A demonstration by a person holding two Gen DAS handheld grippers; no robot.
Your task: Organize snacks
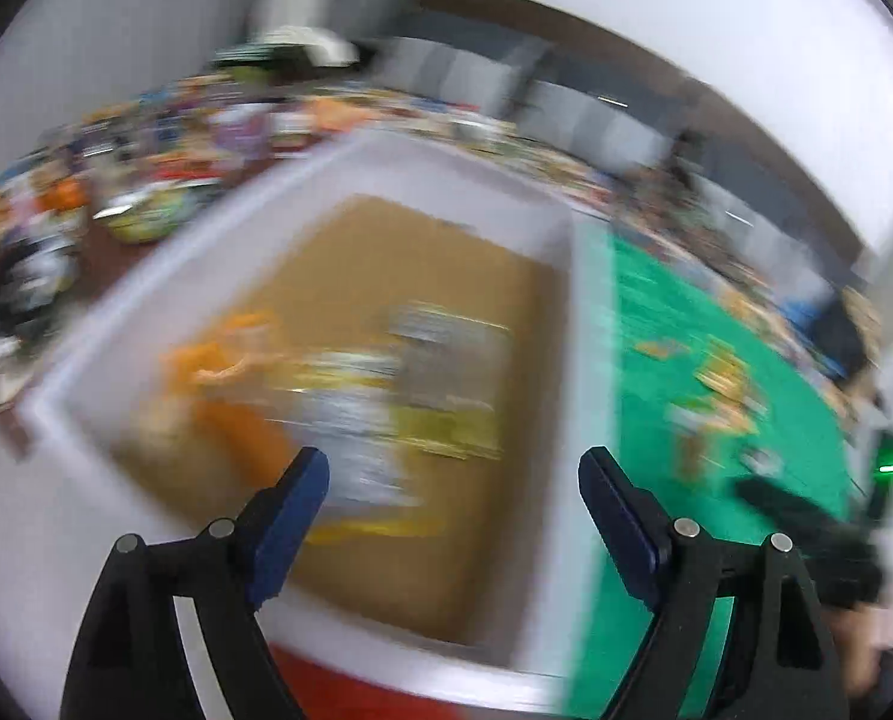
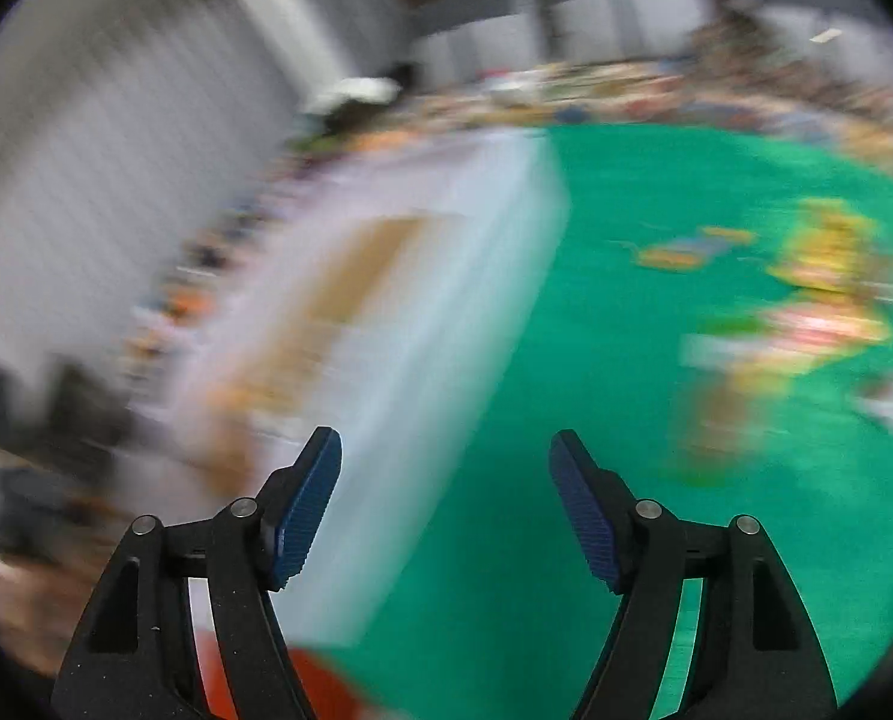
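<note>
Both views are smeared by motion. My left gripper (image 1: pixel 454 465) is open above a white box (image 1: pixel 587 324) with a brown floor, nothing between its blue pads. Inside the box lie blurred snack packets: an orange one (image 1: pixel 230 378) and silver-yellow ones (image 1: pixel 398 384). My right gripper (image 2: pixel 445 447) is also open and holds nothing; it hangs over the box's right wall (image 2: pixel 446 324) and the green cloth (image 2: pixel 596 360). Several loose snack packets (image 2: pixel 806 300) lie on the cloth to the right, and more loose packets (image 1: pixel 716 396) show in the left wrist view.
A long row of many mixed snack packets (image 1: pixel 164 144) lines the far side behind the box. The other gripper's black body (image 1: pixel 818 534) with a green light shows at the right edge. Something red (image 1: pixel 338 684) lies below the box's near wall.
</note>
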